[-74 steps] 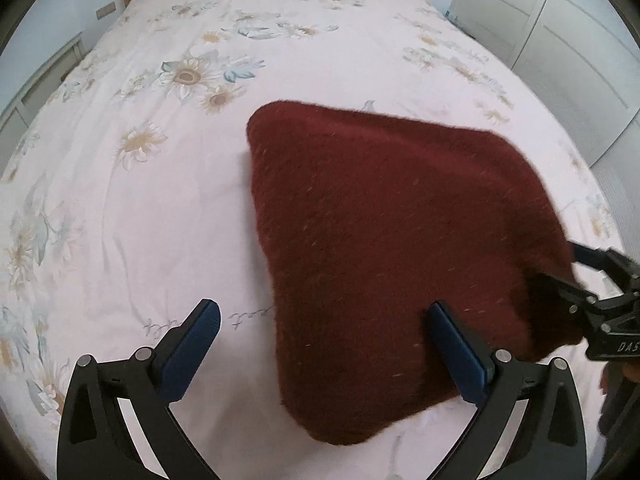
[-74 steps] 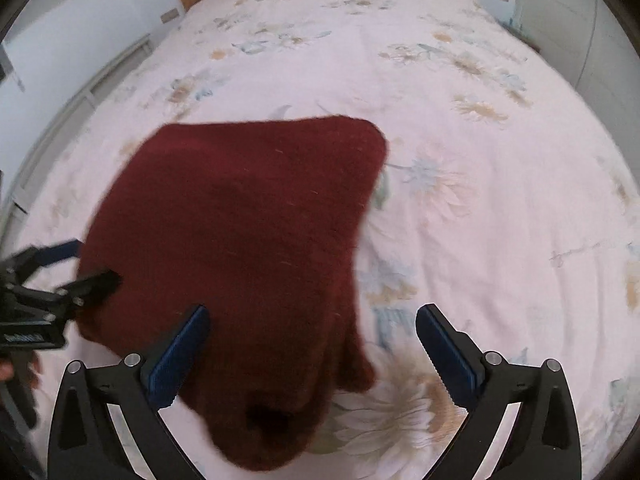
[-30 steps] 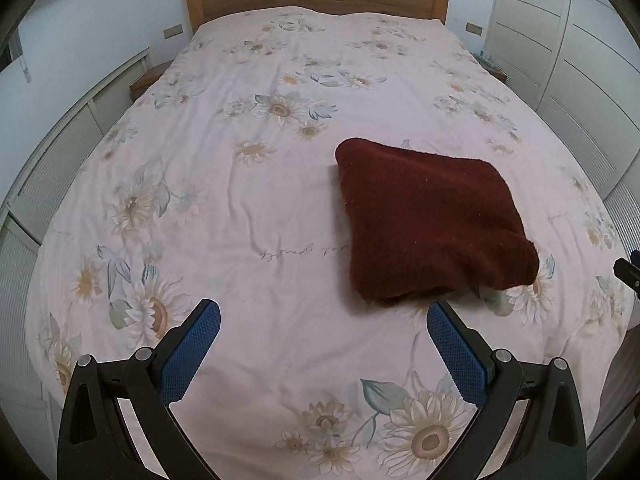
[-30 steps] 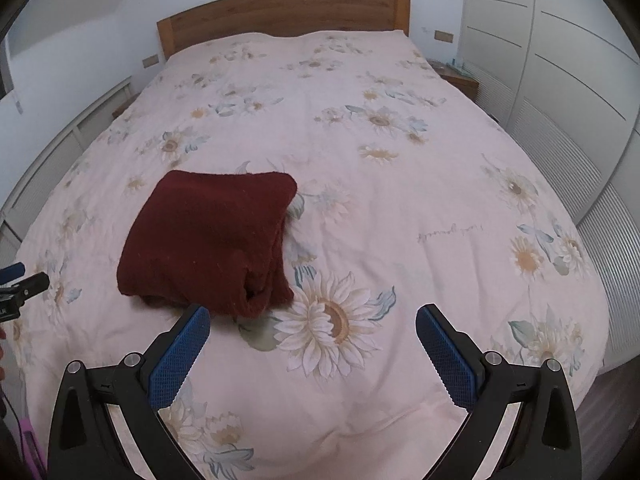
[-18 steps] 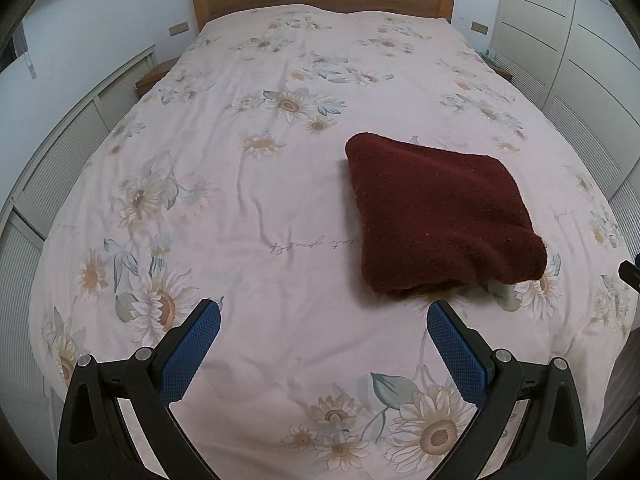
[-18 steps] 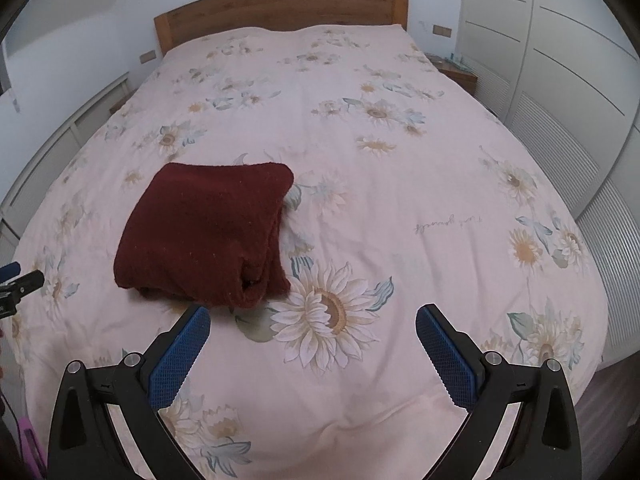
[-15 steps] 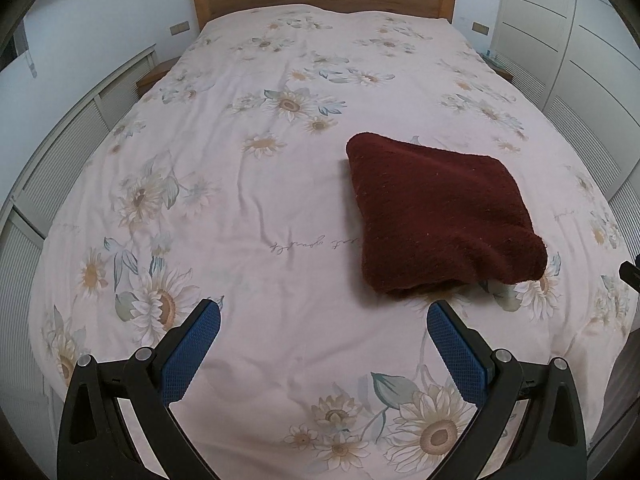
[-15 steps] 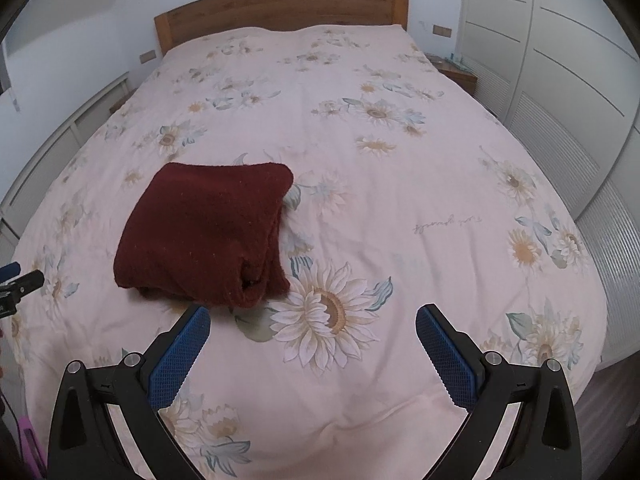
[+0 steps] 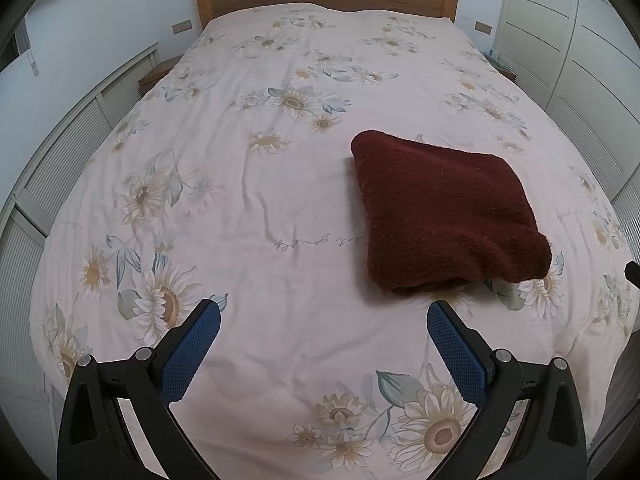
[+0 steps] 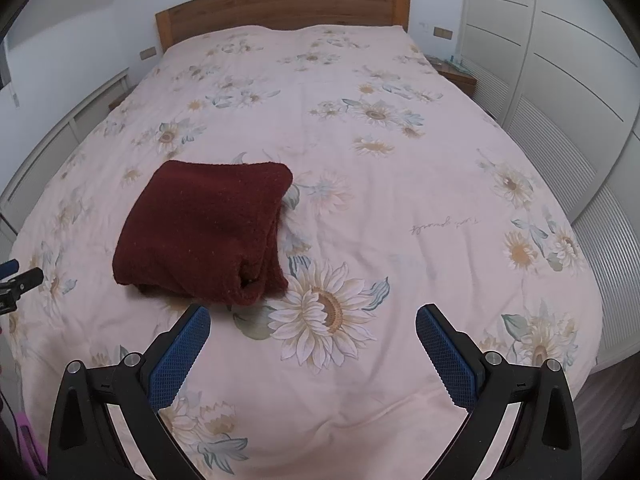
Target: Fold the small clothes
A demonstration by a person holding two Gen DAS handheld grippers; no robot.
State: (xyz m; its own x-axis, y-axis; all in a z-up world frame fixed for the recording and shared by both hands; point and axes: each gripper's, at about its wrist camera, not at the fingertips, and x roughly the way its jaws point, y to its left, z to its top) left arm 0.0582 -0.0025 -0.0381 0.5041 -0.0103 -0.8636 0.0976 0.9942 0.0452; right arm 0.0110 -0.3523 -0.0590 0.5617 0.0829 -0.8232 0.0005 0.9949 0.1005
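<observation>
A home bedroom is showing here: a double bed [image 9: 280, 200] with a floral duvet and wooden headboard [image 10: 280, 4] is filling the room, white wardrobes [image 10: 560, 60] standing alongside.

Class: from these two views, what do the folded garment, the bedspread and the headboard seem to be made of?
Garment: probably a fuzzy knit or fleece, dark red, matte; its surface looks nubbly and its folds are thick. Bedspread: thin woven fabric, perhaps cotton, with printed sunflowers and fine creases. Headboard: wood or wood veneer, showing brown horizontal grain.
</observation>
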